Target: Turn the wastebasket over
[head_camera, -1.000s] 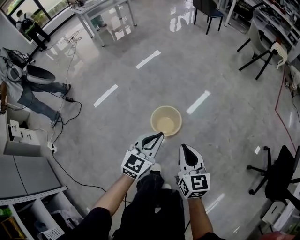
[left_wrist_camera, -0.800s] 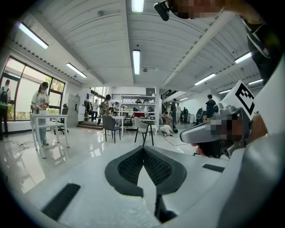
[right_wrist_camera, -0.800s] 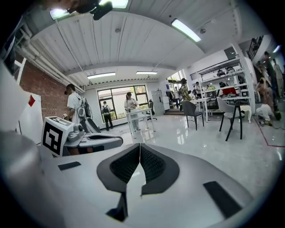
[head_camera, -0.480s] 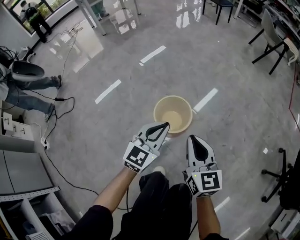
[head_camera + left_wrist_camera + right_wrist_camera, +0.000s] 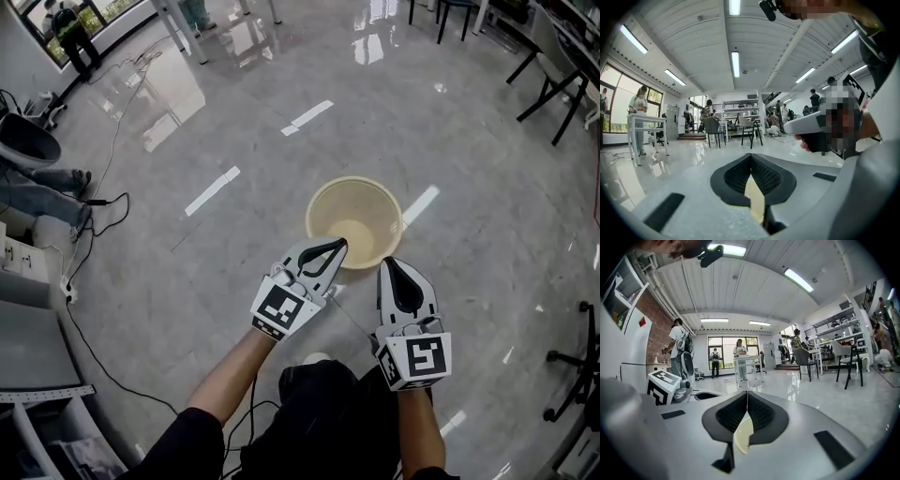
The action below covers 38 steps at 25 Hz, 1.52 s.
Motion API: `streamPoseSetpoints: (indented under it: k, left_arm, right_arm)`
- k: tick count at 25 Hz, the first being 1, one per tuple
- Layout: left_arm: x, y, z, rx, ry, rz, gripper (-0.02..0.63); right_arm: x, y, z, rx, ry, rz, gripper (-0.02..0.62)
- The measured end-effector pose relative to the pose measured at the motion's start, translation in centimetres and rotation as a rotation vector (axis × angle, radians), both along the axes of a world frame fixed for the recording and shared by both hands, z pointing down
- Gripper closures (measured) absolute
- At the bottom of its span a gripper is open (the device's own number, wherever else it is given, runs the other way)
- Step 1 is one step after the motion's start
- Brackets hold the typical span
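Observation:
A round beige wastebasket [image 5: 354, 221] stands upright on the grey floor, its mouth open to the ceiling, empty inside. My left gripper [image 5: 336, 247] hovers just above its near rim, jaws shut with nothing between them. My right gripper [image 5: 394, 266] hangs just near and to the right of the basket, also shut and empty. In the left gripper view a sliver of the beige basket [image 5: 754, 199] shows through the slit under the closed tips [image 5: 751, 157]. The right gripper view shows the same beige sliver [image 5: 742, 436] below its closed tips [image 5: 747, 394].
Polished grey floor [image 5: 225, 122] with white tape strips [image 5: 212, 190]. Black chairs [image 5: 553, 66] stand at the far right, a white table's legs [image 5: 192, 33] at the far left. Cables [image 5: 89, 234] trail along the left, beside a seated person's legs [image 5: 37, 192].
Both grippers have sunk toward the floor and the basket looks larger and closer. The left tips went from short of the basket to over its near rim. Both stayed shut.

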<state>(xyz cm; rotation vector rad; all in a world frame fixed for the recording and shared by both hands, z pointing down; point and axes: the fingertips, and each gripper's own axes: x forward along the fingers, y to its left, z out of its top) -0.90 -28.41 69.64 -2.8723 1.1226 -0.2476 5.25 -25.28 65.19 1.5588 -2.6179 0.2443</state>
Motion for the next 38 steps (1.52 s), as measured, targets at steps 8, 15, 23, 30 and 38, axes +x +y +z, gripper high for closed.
streamPoseSetpoints:
  k: [8,15,23,30,38]
  left_arm:
    - [-0.2,-0.9,7.4,0.016,-0.044,-0.004,0.598]
    - [0.2,-0.5,10.5,0.002,-0.040,-0.007,0.598]
    - [1.5,-0.7,14.9,0.010,-0.159,0.021,0.598]
    - [3.9,0.8,19.8,0.003,-0.409,0.195,0.475]
    - [5.0,1.0,24.7,0.124,-0.801,0.313,0.385]
  right_arm:
    - [0.0,-1.4,7.1,0.031,0.000,0.003,0.583]
    - [2.1,-1.2,12.9,0.049,0.033,0.076,0.583]
    - [2.4,-0.1,14.7,0.038,0.052,0.053,0.583]
    - [2.8,0.1,15.2,0.012,0.037,0.046,0.583]
    - [3.1,0.3,15.3,-0.003,0.015,0.031,0.583]
